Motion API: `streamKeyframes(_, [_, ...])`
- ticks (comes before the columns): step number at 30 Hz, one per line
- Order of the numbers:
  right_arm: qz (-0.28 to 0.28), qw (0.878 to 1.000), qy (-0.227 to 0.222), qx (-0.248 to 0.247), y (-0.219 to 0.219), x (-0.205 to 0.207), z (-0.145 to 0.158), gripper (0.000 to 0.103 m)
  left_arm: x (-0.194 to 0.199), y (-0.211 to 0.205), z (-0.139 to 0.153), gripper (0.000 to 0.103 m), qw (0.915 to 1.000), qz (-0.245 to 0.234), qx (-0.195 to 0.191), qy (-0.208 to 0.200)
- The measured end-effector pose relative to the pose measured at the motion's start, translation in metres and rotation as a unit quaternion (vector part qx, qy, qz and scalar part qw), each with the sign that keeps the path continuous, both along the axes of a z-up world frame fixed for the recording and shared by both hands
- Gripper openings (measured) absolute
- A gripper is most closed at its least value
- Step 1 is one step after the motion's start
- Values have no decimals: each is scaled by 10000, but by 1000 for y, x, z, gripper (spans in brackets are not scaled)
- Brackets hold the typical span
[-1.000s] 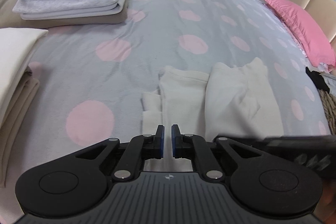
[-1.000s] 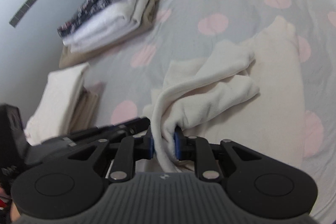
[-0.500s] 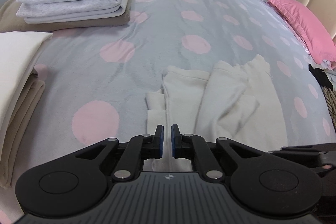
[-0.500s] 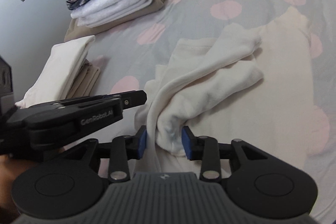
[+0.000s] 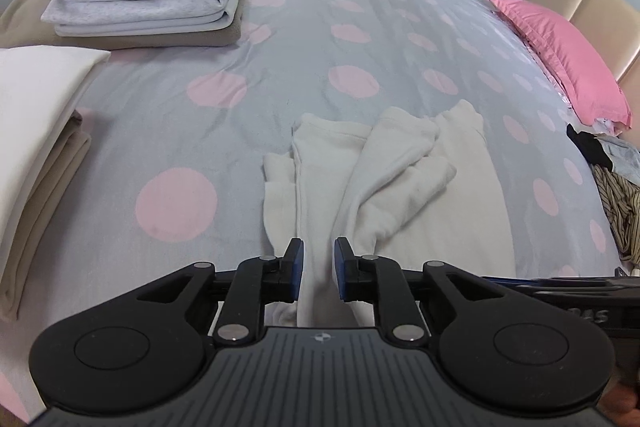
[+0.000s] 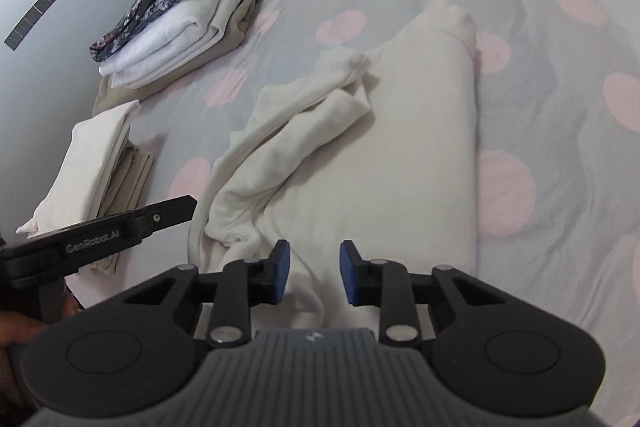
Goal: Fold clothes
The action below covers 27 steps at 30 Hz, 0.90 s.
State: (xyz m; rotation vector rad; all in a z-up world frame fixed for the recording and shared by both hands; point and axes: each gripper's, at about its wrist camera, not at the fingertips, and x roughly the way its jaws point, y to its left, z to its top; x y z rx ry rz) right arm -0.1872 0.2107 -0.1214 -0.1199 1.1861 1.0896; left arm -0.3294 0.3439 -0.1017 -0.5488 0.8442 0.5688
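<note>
Cream sweater (image 5: 404, 187) lies partly folded on the polka-dot bed (image 5: 320, 39), sleeves bunched on top. Left tongs (image 5: 318, 269) parted, near hem fabric between the pads, not pinched. Right tongs (image 6: 312, 273) wide apart over the near edge, gripping nothing. Folded stacks (image 5: 144, 3) far left.

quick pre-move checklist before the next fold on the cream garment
1. Left claw open: ok, pads apart over the cream garment, nothing pinched.
2. Right claw open: ok, pads apart, cloth lying loose between them.
3. Sleeves laid flat: not ok, both lie bunched and crossed over the body.
4. Garment edges straight: not ok, left side is rumpled near the claws.
5. Room on the bedspread beyond the garment: ok, bare spotted cover up to the folded stack.
6. Underside of garment smooth: cannot tell.
</note>
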Motion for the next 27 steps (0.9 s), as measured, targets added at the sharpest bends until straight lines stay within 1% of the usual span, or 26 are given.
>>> streamKeyframes(1, [114, 9999, 26, 14, 3, -6, -3, 26, -3, -1, 0, 14, 10000, 39, -27, -4])
streamKeyframes(5, [626, 9980, 64, -36, 16, -35, -12, 21, -19, -3, -1, 15, 9995, 228, -222, -92])
streamKeyframes(8, [901, 9958, 63, -177, 20, -53, -20, 21, -29, -6, -4, 17, 9986, 314, -393, -166])
streamKeyframes(11, [1004, 9946, 28, -267, 17, -60, -24, 22, -35, -11, -4, 19, 9980, 299, -501, -239])
streamKeyframes(12, [996, 9947, 18, -261, 14, -60, -23, 22, -36, -13, -4, 22, 9979, 283, -528, -265])
streamKeyframes(13, [976, 9949, -6, -239, 10, -60, -21, 23, -36, -15, -4, 28, 9980, 254, -520, -246])
streamKeyframes(14, [965, 9951, -58, -218, 5, -59, -18, 23, -35, -17, -5, 32, 9982, 225, -512, -226])
streamKeyframes(15, [966, 9950, -145, -208, 0, -58, -15, 23, -35, -19, -6, 42, 9983, 196, -504, -207])
streamKeyframes(16, [970, 9947, -273, -225, -5, -57, -12, 24, -34, -22, -6, 50, 9985, 167, -496, -188])
streamKeyframes(18, [966, 9931, -584, -319, -16, -56, -8, 25, -33, -26, -7, 51, 9987, 109, -480, -149])
streamKeyframes(21, [928, 9888, -1046, -517, -33, -53, -5, 36, -32, -33, -9, 57, 9989, 22, -456, -92])
streamKeyframes(22, [933, 9866, -1196, -593, -39, -53, -5, 38, -32, -35, -10, 58, 9990, -8, -448, -72])
streamKeyframes(24, [944, 9816, -1487, -740, -50, -53, -5, 39, -31, -39, -11, 58, 9990, -66, -432, -34])
streamKeyframes(27, [975, 9734, -1848, -935, -63, -57, -8, 43, -30, -46, -13, 57, 9991, -153, -407, 24])
